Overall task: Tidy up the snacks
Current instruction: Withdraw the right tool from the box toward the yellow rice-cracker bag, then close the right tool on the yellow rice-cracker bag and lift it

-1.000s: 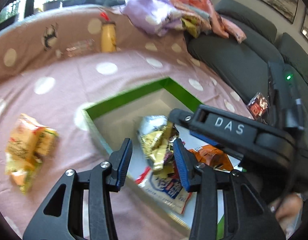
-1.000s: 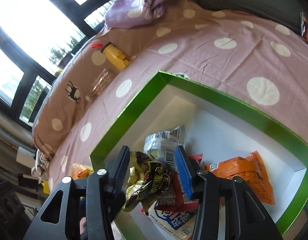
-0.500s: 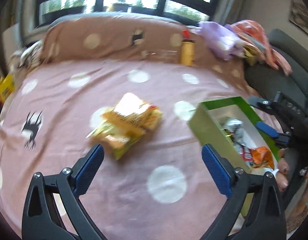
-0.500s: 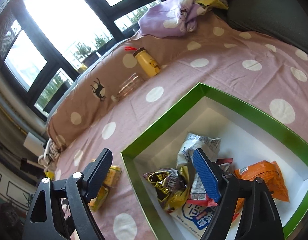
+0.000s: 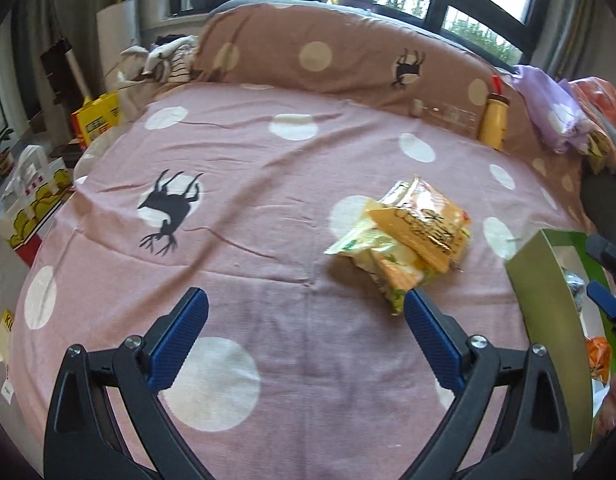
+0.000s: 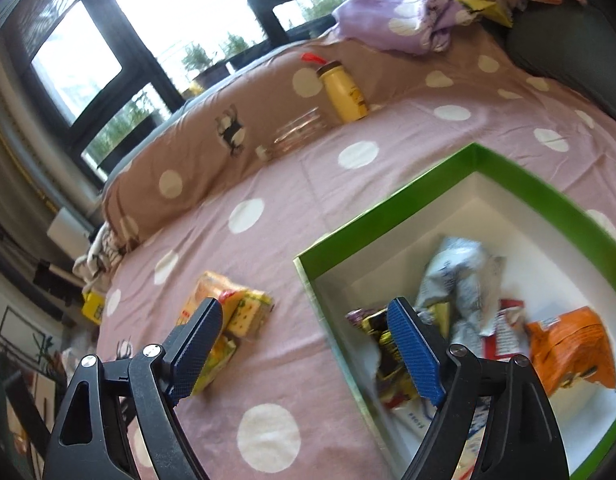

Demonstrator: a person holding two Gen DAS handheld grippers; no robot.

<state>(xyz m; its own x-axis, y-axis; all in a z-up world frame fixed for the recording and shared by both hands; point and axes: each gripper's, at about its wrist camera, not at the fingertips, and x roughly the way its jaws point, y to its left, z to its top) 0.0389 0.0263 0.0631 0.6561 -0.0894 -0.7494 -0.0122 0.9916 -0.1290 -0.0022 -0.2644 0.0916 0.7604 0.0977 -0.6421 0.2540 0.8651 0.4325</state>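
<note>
Both grippers gaped wide and empty: the left gripper (image 5: 306, 332) hung over the pink spotted blanket (image 5: 244, 216) near the yellow snack packets (image 5: 408, 240) (outside the box), the right gripper (image 6: 308, 348) straddled the green box (image 6: 388, 200) wall.

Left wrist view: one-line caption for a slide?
Open left gripper above a pink polka-dot blanket, facing a pile of yellow snack packets beside the green box.
</note>
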